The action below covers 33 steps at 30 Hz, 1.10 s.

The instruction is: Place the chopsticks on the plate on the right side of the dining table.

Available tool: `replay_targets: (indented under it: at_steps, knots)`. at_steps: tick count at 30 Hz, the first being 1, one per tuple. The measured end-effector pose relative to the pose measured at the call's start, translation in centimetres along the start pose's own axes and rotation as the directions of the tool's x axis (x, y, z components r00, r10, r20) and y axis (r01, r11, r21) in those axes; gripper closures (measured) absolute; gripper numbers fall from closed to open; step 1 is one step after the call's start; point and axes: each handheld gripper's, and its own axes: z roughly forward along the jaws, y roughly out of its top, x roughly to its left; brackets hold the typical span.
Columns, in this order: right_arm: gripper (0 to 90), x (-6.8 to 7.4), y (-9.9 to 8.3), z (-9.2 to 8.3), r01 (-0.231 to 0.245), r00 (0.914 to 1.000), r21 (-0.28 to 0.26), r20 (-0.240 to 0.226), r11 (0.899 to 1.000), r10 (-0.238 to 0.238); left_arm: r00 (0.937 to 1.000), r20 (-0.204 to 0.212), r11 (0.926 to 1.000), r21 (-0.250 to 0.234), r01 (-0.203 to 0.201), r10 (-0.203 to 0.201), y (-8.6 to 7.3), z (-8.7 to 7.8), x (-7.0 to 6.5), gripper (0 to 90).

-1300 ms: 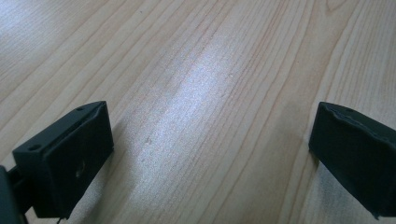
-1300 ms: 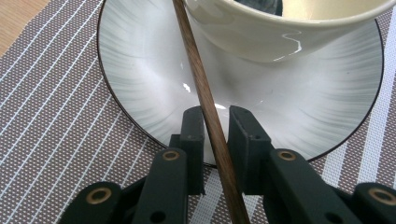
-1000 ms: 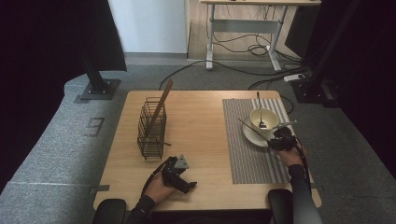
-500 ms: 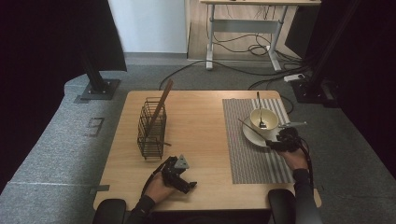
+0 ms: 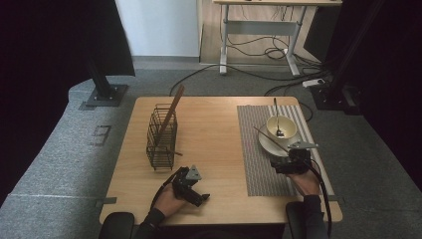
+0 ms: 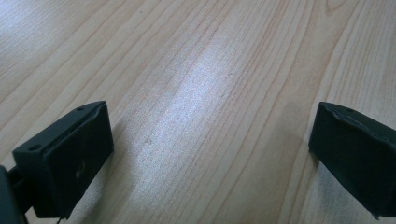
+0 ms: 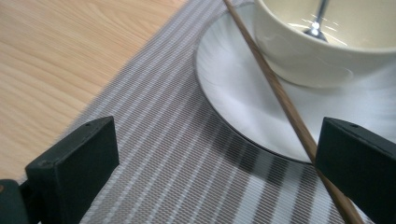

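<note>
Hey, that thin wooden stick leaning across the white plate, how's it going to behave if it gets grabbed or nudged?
The stick looks thin, straight and rigid, so probably stiff and very light. It seems round, resting on the plate rim, so a nudge may roll or slide it off. The smooth rim likely gives little grip.

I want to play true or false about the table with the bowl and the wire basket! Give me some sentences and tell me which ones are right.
1. The cream bowl sits on a white plate. True.
2. A metal spoon stands in the bowl. True.
3. The black wire basket stands on the striped grey placemat. False: it stands on the bare wooden table, left of the mat.
4. The right gripper squeezes the thin wooden chopstick. False: its jaws have just been opening, and the stick rests across the plate's rim.
5. The left gripper holds a spoon. False: its jaws are open over bare wood.
</note>
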Motion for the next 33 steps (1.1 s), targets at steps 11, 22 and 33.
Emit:
replay_targets:
  at_steps: [11, 22, 33]
  knots:
    - [0.0, -0.6, -1.4, 0.5, -0.037, 0.9993, 0.018, -0.002, 0.999, 0.037, 1.0, 0.0, 1.0, 0.0, 0.001, -0.001, 0.0, 0.0, 0.0, 0.0]
    - [0.0, -1.9, -2.0, 1.2, -0.06, 0.9977, 0.038, 0.033, 0.997, 0.059, 1.0, 0.001, 1.0, 0.0, -0.002, 0.002, 0.1, 0.1, 0.0, 0.0]
    - [0.0, -3.5, -1.9, 2.0, -0.107, 0.9915, 0.008, 0.075, 0.994, 0.106, 1.0, 0.001, 1.0, -0.001, -0.002, 0.002, 0.1, 0.1, 0.0, 0.0]
